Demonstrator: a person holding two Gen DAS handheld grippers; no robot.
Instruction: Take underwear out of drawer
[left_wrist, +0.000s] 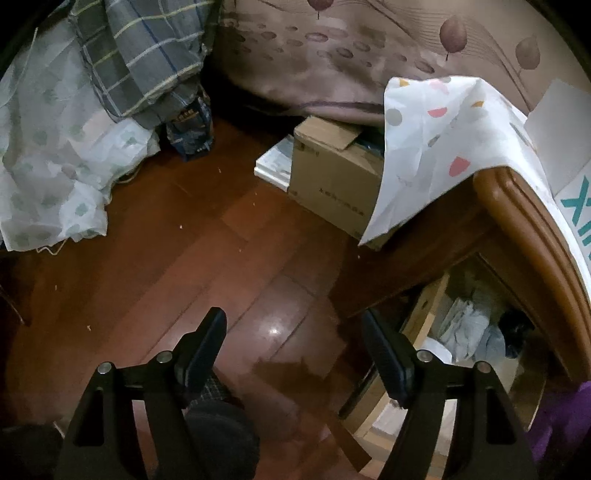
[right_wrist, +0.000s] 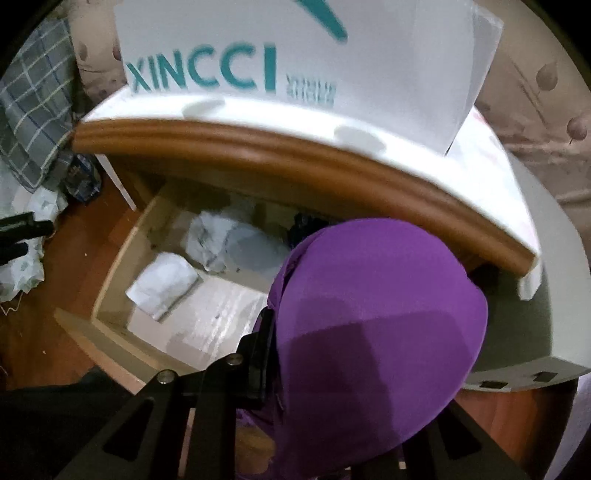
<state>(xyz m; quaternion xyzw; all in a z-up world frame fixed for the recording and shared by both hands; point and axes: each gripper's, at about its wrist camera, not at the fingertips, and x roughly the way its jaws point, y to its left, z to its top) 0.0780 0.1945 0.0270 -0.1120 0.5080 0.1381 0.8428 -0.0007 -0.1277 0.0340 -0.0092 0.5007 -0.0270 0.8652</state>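
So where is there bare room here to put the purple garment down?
The wood floor between the curtain and cardboard box is bare. The drawer's front is free; its back is crowded with pale clothes. The nightstand top holds a white box.

Teal letters "XINCCI" stand on the white box (right_wrist: 295, 55) atop the wooden nightstand (right_wrist: 258, 147).

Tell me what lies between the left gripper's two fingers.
Nothing is held: the left gripper stands open, and only bare wooden floor shows between its fingers in the left wrist view.
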